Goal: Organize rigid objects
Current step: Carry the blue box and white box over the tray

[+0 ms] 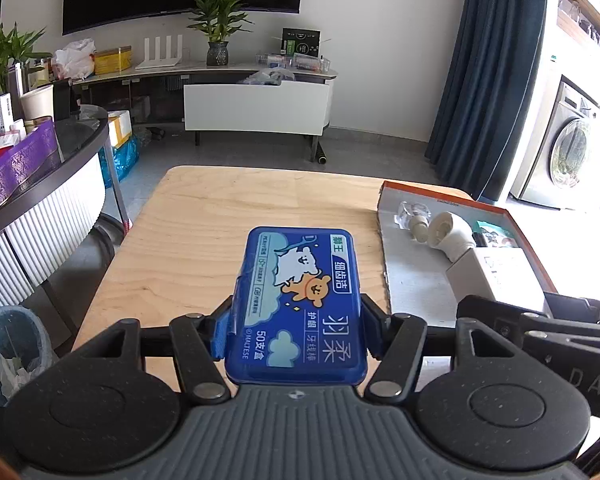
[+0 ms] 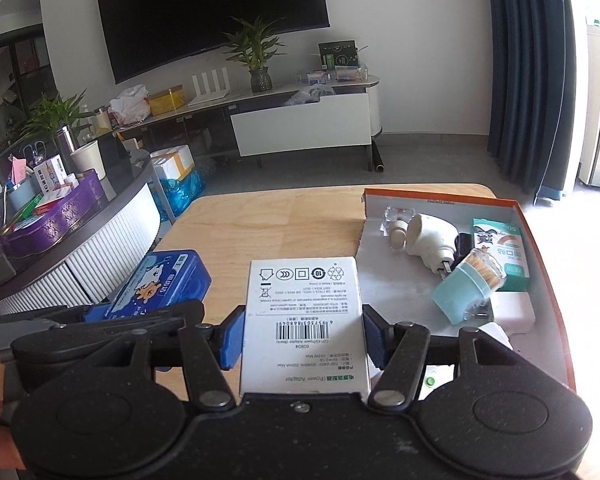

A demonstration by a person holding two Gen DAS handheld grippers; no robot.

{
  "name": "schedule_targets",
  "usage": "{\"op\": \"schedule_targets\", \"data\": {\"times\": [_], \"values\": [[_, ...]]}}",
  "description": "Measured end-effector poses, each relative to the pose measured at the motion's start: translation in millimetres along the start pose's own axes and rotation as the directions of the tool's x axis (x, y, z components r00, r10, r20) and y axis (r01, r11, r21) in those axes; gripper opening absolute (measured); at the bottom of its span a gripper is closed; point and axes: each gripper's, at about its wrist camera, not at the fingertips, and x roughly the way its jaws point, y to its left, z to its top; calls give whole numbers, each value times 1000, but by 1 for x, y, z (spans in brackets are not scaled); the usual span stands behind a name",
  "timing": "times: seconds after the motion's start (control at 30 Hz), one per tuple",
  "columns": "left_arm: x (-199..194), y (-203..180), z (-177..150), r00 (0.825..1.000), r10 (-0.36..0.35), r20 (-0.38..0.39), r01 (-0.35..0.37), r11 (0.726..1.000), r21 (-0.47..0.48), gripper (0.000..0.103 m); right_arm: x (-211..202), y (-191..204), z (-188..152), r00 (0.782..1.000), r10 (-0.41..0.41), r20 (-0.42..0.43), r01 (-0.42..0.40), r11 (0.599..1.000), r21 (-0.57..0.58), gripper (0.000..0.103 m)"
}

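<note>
My left gripper (image 1: 298, 330) is shut on a blue floss-pick box (image 1: 300, 300) with a cartoon label, held above the wooden table (image 1: 188, 232). The blue box also shows in the right wrist view (image 2: 160, 284). My right gripper (image 2: 304, 336) is shut on a white power adapter box (image 2: 304, 312), held over the table just left of the orange-rimmed tray (image 2: 396, 272). In the tray lie a white pipe elbow (image 2: 432, 240), a teal toothpick holder (image 2: 464, 288), a green-white packet (image 2: 504, 256) and a clear stopper bottle (image 2: 396, 220). The tray also shows in the left wrist view (image 1: 416, 272).
A curved counter (image 1: 40, 208) with a purple box (image 1: 16, 168) stands left of the table. A bin (image 1: 8, 352) sits on the floor at lower left. A TV stand (image 1: 256, 100) and a plant (image 1: 218, 32) are at the back wall; a washing machine (image 1: 568, 152) is at the right.
</note>
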Motion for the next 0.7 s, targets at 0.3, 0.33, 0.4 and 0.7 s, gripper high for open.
{"op": "schedule_targets", "data": {"times": [0.3,0.33,0.4,0.7], "values": [[-11,-22,-7,999,-49,16,49,998,33,62,-30,-23,-8,998,-28,51,26,999,27,71],[-12,-25,-8,998,-58,17,57,998,36,62,-32,-25,-8,998,-30,56,29,999,28,71],[-13,-28,-8,997,-71,14,70,997,43,62,-38,-29,-8,997,-38,67,35,999,32,71],[-17,-49,-9,992,-119,30,116,989,87,62,-59,-48,-9,992,-76,104,71,996,58,71]]}}
